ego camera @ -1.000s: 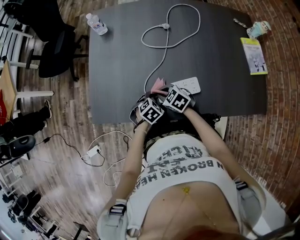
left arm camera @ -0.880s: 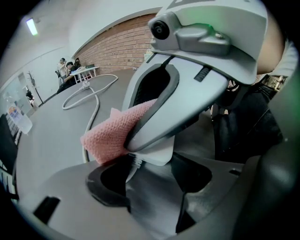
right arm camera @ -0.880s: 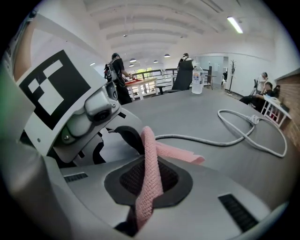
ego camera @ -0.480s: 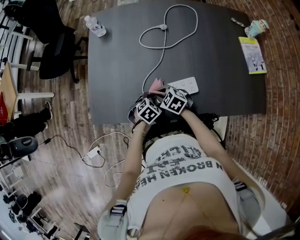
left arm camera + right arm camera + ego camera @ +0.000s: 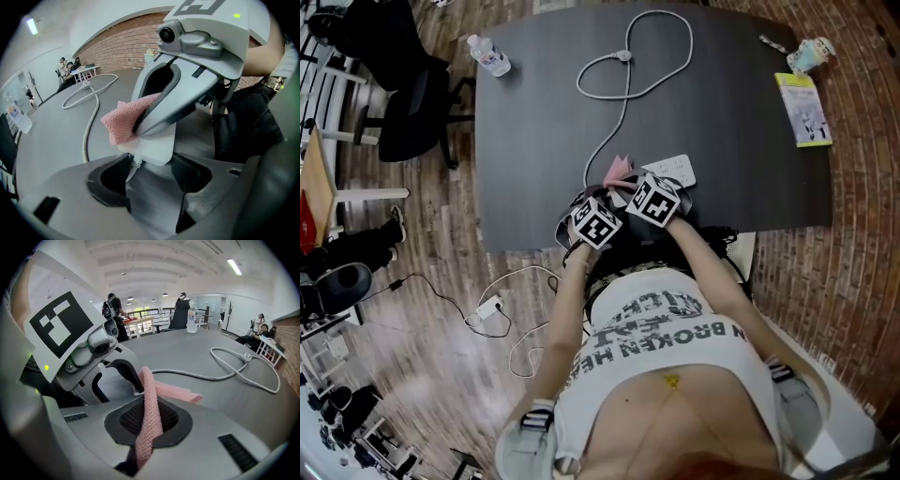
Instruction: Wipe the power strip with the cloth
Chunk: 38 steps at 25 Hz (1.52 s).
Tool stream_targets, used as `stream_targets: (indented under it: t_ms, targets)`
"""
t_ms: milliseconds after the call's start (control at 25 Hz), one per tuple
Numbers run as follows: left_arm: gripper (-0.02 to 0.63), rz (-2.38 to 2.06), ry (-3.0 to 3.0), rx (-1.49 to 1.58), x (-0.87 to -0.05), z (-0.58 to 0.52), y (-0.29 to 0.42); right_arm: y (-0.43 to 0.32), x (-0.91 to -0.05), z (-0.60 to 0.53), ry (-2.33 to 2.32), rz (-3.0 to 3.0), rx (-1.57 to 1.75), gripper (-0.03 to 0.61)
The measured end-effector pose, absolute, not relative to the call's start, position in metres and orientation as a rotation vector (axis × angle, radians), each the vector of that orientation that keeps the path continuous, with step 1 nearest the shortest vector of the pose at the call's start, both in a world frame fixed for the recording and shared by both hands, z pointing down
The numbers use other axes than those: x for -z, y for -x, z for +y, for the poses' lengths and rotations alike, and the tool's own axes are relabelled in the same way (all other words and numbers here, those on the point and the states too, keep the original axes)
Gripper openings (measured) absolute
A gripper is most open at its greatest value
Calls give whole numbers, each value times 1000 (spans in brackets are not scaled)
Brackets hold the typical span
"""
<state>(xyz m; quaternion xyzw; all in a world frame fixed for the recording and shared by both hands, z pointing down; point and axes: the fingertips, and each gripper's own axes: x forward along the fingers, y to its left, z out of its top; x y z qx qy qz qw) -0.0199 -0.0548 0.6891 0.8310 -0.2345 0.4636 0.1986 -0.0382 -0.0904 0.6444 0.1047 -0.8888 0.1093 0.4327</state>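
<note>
Pink knit cloth (image 5: 151, 390) clamped in right tool (image 5: 148, 427), smooth power strip (image 5: 154, 144) in left tool (image 5: 151, 171).

A bottle (image 5: 490, 56) stands on the bench's (image 5: 741, 141) far left corner, a cup (image 5: 802, 56) and booklet (image 5: 805, 110) far right, a chair (image 5: 405, 105) alongside.

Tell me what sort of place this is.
Probably an open-plan office or lab: an office chair beside the dark table, strip ceiling lights, and people at other tables behind.
</note>
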Motion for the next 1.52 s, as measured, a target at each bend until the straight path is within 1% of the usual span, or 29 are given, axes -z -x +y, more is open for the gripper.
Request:
stream_targets:
  t_ms: [1120,1520]
  targets:
    - [265,-655,-2321,-1294,-690,-55,19,-4,-646,-109,-354,-2178,-316,16]
    - [265,-650,-2327,-1287,-689,-54,17,-32,-648,-119,-426,-2155,-338,17]
